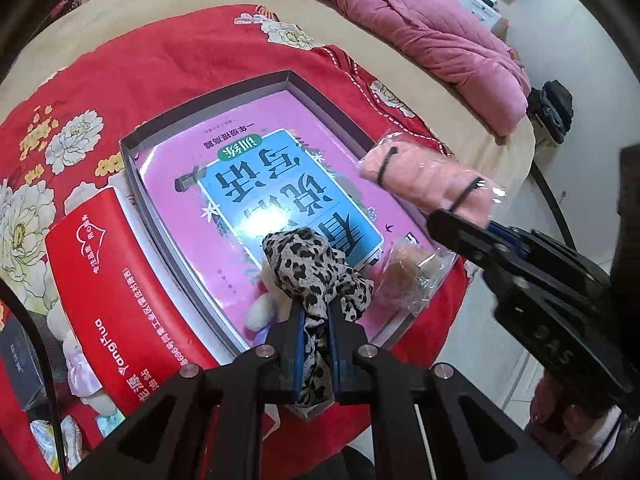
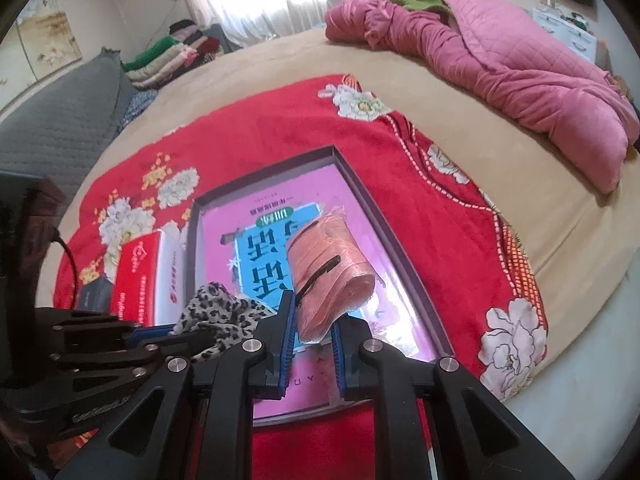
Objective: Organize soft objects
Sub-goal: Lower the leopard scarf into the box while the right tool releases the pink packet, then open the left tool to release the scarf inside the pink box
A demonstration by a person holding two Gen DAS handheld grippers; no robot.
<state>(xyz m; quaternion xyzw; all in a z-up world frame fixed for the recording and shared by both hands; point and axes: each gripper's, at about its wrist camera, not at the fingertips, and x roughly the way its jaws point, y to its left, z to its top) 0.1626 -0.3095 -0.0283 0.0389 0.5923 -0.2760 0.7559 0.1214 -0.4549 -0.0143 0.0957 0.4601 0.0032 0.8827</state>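
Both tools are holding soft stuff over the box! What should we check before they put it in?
1. Left tool shut on the leopard scarf: ok.
2. Right tool shut on the pink bundle: ok.
3. Both above the grey box: ok.
4. Free room in the box: not ok, a pink book fills its floor.
5. Tools apart from each other: ok.
6. Bundle's wrapper intact: cannot tell.
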